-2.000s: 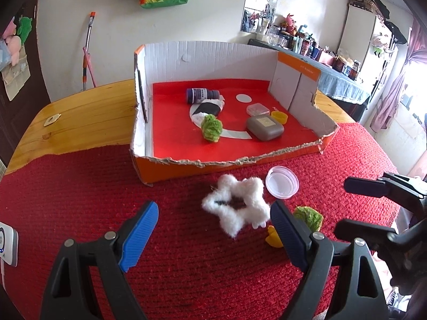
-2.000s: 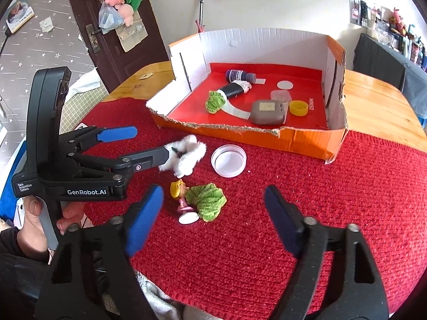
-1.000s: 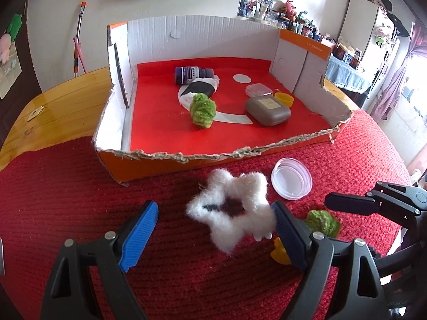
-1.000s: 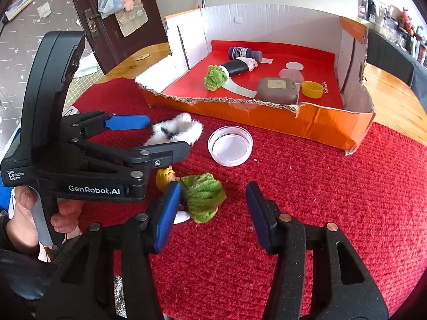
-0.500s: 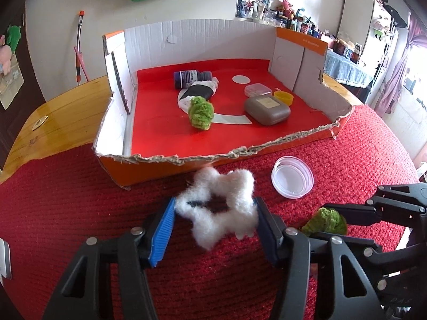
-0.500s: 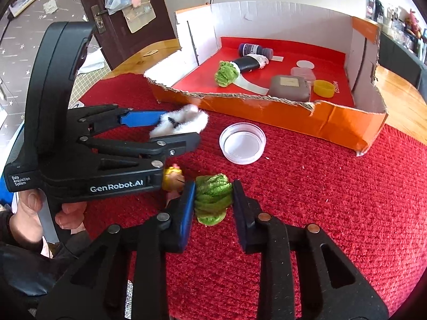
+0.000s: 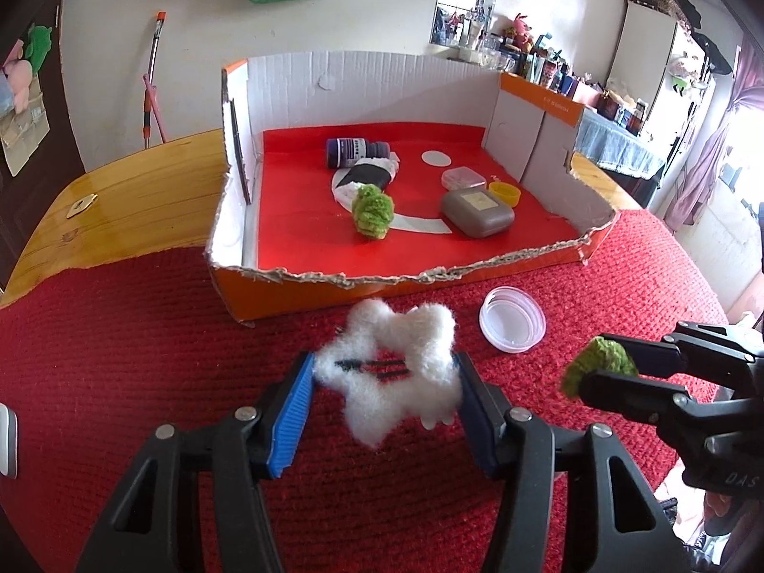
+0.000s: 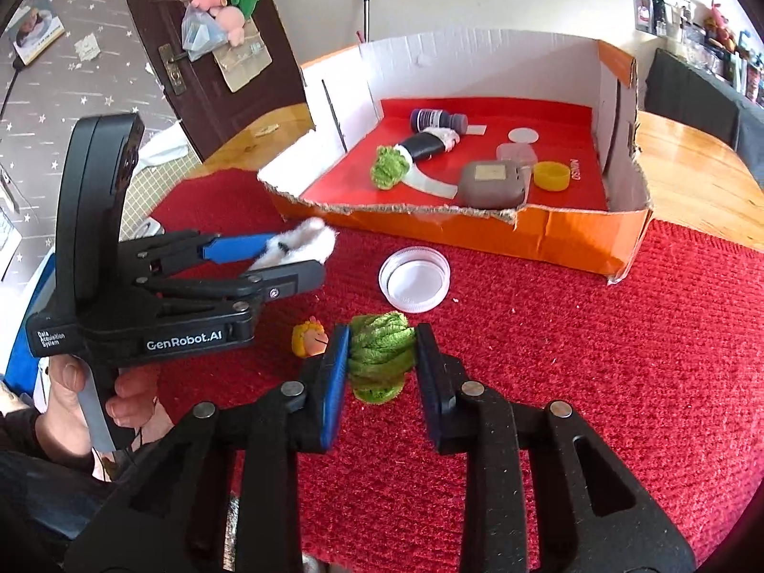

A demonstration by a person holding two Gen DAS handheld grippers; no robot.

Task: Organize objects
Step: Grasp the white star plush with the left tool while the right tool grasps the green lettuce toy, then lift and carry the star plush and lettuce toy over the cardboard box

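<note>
My left gripper (image 7: 384, 372) is shut on a white fluffy star (image 7: 396, 367) and holds it above the red mat; it also shows in the right wrist view (image 8: 296, 243). My right gripper (image 8: 382, 358) is shut on a green yarn pompom (image 8: 379, 358), lifted off the mat; the pompom also shows in the left wrist view (image 7: 599, 363). A small yellow doll figure (image 8: 309, 336) lies on the mat left of the right gripper. A clear round lid (image 7: 512, 319) lies on the mat in front of the orange cardboard box (image 7: 305, 293).
In the box lie another green pompom (image 7: 372, 212), a dark bottle (image 7: 355, 153), a grey case (image 7: 477, 213), a yellow cap (image 7: 505, 193) and a small clear container (image 7: 461, 177). The red mat (image 7: 119, 358) covers a wooden table (image 7: 138, 205).
Both grippers closed on their objects: the left on the white star, the right on the green pompom. Both objects have since been lifted off the mat.
</note>
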